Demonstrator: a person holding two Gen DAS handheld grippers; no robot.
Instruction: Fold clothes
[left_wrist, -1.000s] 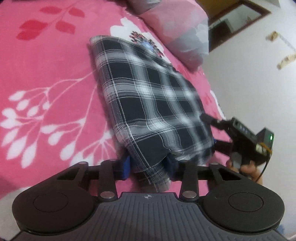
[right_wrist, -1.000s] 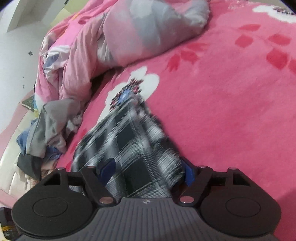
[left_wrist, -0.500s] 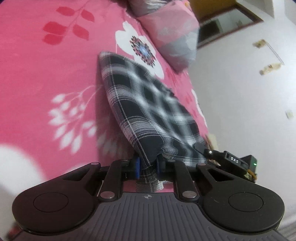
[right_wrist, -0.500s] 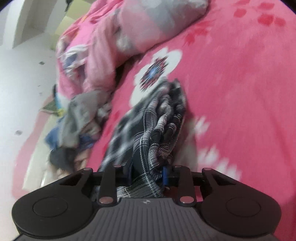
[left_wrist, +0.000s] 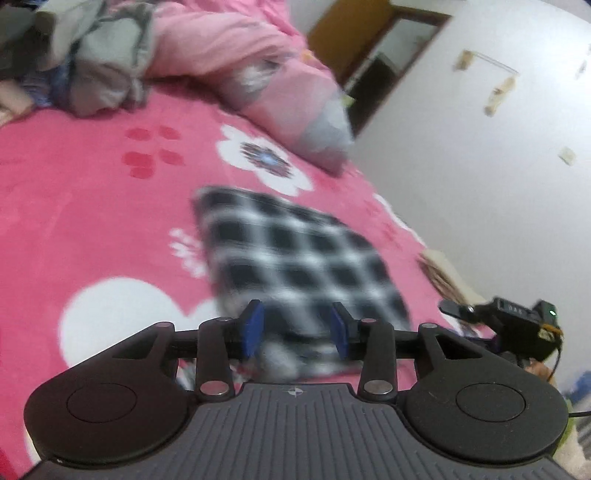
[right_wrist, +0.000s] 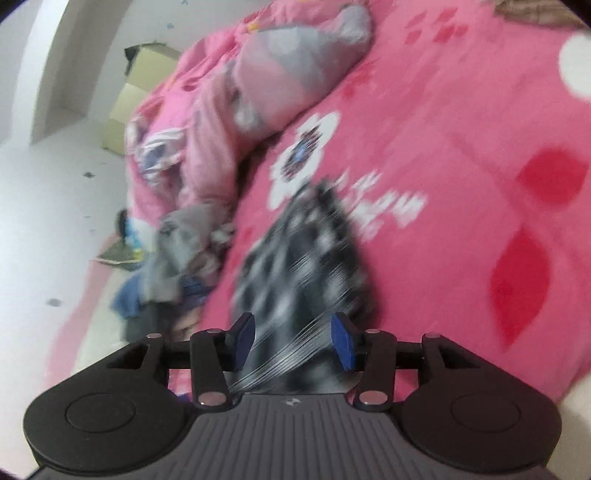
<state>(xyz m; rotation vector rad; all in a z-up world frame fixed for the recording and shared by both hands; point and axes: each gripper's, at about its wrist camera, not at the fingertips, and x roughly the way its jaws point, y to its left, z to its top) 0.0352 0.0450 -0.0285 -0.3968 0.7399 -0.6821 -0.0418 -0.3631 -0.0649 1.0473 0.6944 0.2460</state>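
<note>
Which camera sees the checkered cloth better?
The left wrist view: the checkered cloth lies spread flat on the pink blanket, most of its squares showing, though blurry. The right wrist view shows it edge-on, bunched and streaked with motion blur.

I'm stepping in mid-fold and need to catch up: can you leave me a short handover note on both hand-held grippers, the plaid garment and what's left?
Left hand-held gripper: jaws opening, pads clear of the plaid garment, whose near edge lies between them.
Right hand-held gripper: jaws opening too, cloth between the pads; motion blur hides any contact.
Garment: folded into a compact shape, lying on the pink floral blanket.
Done: this piece looks folded and is being let go.
Left: the heap of unfolded clothes at the bed's edge; probably take the next piece from there.
</note>
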